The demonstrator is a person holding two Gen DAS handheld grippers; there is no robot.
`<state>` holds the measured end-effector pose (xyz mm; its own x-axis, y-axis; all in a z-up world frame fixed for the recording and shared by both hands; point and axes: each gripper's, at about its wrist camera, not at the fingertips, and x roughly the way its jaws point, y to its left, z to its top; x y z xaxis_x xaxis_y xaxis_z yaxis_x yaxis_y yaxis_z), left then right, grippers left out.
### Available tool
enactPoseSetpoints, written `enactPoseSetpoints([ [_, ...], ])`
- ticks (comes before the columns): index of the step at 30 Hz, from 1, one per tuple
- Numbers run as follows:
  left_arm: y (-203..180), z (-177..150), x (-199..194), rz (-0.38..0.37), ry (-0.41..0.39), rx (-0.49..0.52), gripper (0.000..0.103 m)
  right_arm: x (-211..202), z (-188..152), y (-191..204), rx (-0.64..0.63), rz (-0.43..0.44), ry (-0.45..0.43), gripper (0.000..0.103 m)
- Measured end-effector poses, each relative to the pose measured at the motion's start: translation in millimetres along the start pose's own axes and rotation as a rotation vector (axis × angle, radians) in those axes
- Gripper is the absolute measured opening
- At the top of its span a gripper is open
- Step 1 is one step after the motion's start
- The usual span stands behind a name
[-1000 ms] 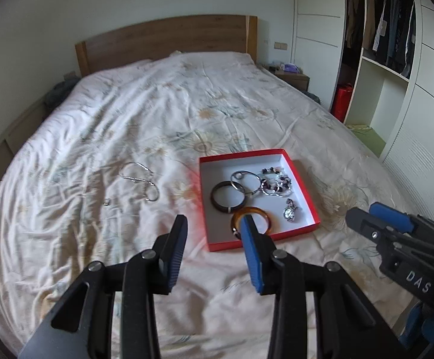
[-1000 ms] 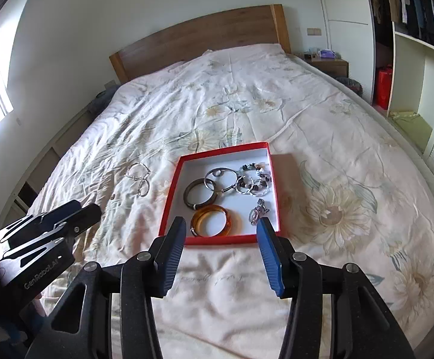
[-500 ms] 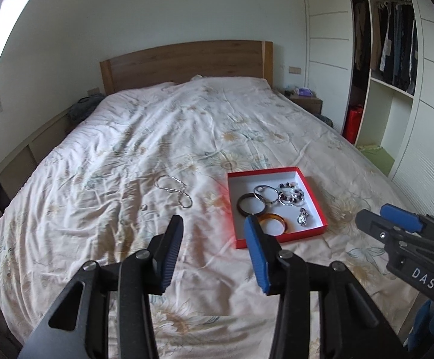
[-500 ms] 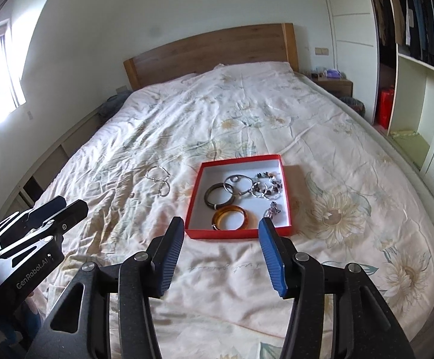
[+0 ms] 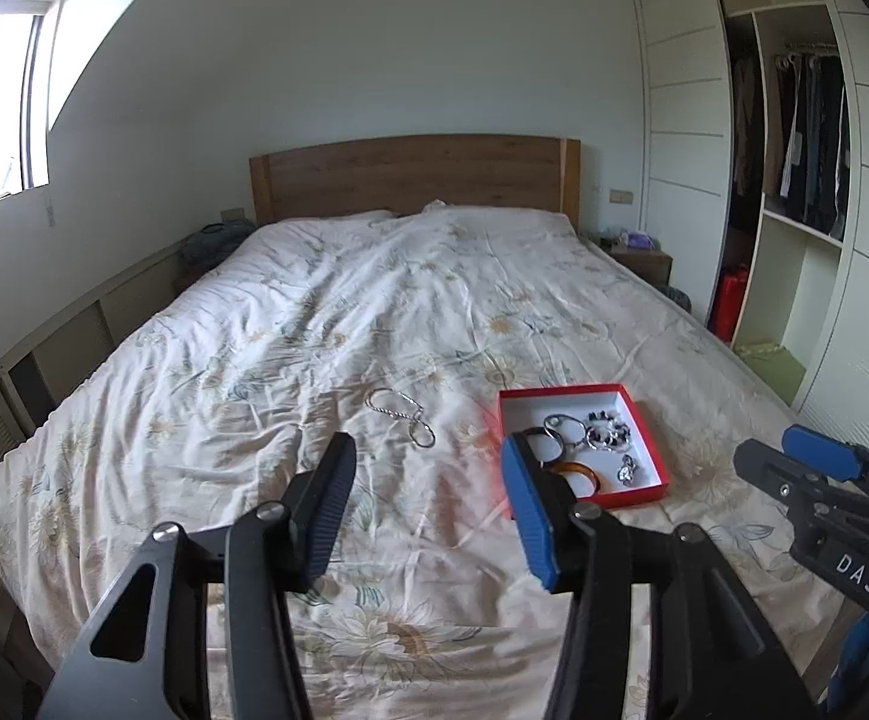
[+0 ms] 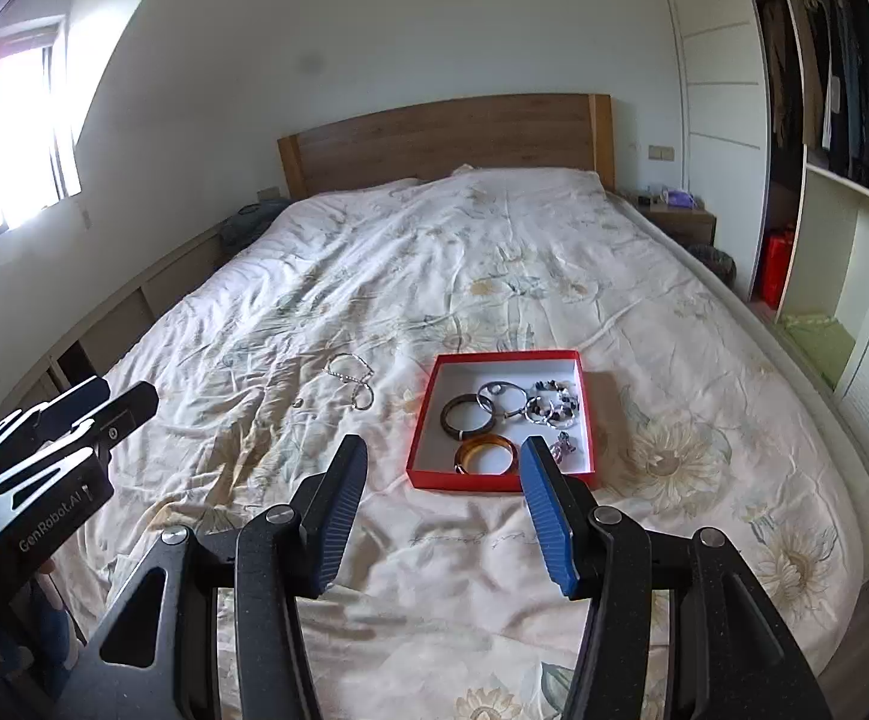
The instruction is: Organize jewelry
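Left claw (image 5: pixel 428 504) is opening right now, jaws spreading wide, nothing between them. Right claw (image 6: pixel 443 501) is sitting about half open, also gripping nothing. Both are hanging above the near end of the bed (image 6: pixel 554 276), pointing down toward the headboard end. Red tray (image 6: pixel 587 420) is lying flat on the duvet ahead, already holding a dark bangle (image 6: pixel 467 416), an amber bangle (image 6: pixel 486 455), a silver hoop (image 6: pixel 503 399), a beaded bracelet (image 6: pixel 554 408) and a small charm (image 6: pixel 563 444). What's still loose, I'm judging, is the silver chain (image 5: pixel 401 417) on the duvet just left of the tray, plus a tiny ring (image 6: pixel 297 403) further left, too small to read properly. Key relation: in the left wrist view the chain is lying straight ahead between my left jaws, while the tray is sitting off to the right behind the right finger; in the right wrist view the chain is falling well left of the jaws. So left claw is the nearer one for the chain. Chain's long axis is running diagonally, far-left to near-right, with a loop at the near end, so I'm reckoning a pinch across that line.
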<state>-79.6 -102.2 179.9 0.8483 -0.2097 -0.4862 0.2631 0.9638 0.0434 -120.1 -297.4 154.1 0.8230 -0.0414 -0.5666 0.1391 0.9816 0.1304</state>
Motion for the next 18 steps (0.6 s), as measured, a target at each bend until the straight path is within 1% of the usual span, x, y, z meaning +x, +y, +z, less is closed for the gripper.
enactPoseSetpoints([
  [5,7.6,-1.6,-15.1,0.021,-0.025,-0.010,0.049,-14.6,-0.3,5.4,-0.010,-0.001,-0.026,0.054],
  [8,13.0,-1.9,-21.6,0.035,-0.037,-0.017,0.049,-21.0,-0.4,7.9,-0.013,-0.005,-0.040,0.060],
  [18,26.7,-0.7,-32.2,0.061,-0.050,-0.054,0.049,-27.6,0.1,15.4,-0.032,0.004,-0.053,0.060],
])
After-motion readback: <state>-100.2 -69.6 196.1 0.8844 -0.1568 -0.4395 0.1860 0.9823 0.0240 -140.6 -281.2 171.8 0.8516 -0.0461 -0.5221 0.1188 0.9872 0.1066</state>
